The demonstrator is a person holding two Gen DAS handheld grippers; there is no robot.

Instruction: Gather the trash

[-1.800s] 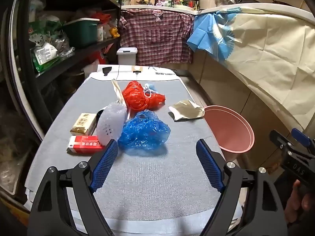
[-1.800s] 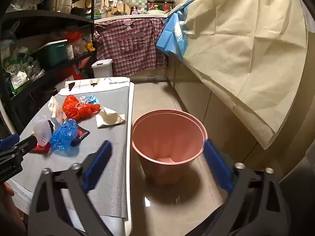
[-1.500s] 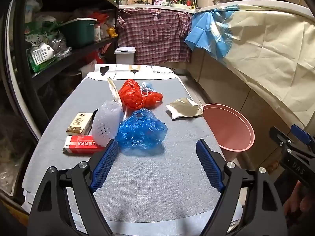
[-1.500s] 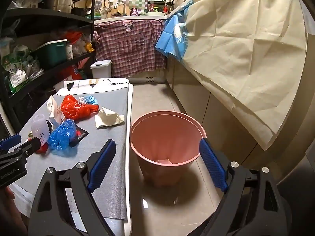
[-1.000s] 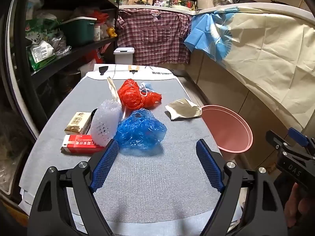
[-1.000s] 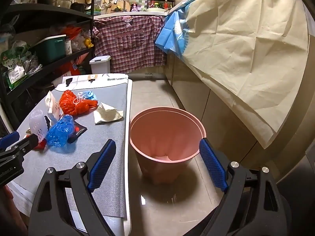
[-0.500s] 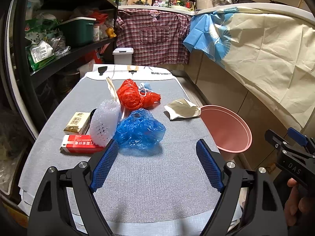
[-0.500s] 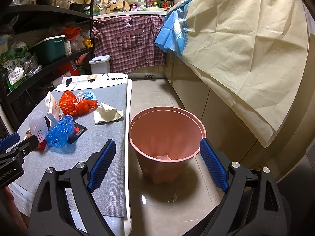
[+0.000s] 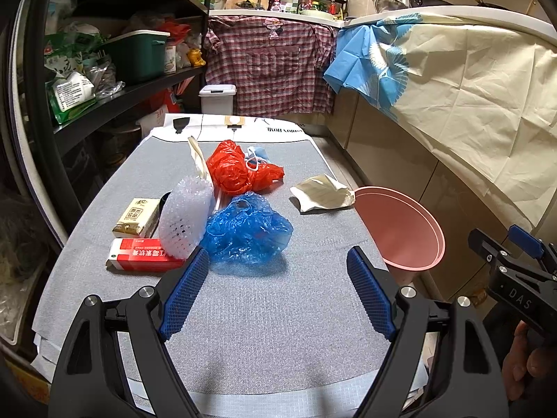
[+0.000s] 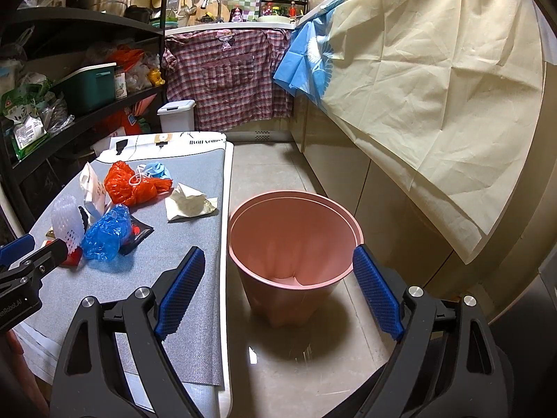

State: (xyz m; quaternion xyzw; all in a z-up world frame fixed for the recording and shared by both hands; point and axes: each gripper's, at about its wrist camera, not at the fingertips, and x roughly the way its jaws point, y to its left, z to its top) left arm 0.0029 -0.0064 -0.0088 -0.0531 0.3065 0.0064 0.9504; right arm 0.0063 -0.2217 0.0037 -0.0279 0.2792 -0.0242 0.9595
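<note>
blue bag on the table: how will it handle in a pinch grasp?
The blue bag looks like thin crumpled film, so probably floppy and very light; it should collapse between the pads. Its glossy surface hints it may slip. It touches the white mesh sleeve, which might shift with it.

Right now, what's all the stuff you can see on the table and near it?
Blue bag: 1, blue, crumpled, table middle, nearest the left tool.
Red bag: 1, red, behind the blue bag.
Foam net: 1, white, left of the blue bag.
Red box: 1, red and white, front left, by the net.
Tissue pack: 1, beige, behind the red box.
Paper wad: 1, cream, table's right edge.
Mask: 1, light blue, behind the red bag.
Bin: 1, pink, on the floor right of the table.
Table: 1, grey cover.
Left tool: 1, black, blue pads, open, over the table.
Right tool: 1, same, open, in front of the bin.
</note>
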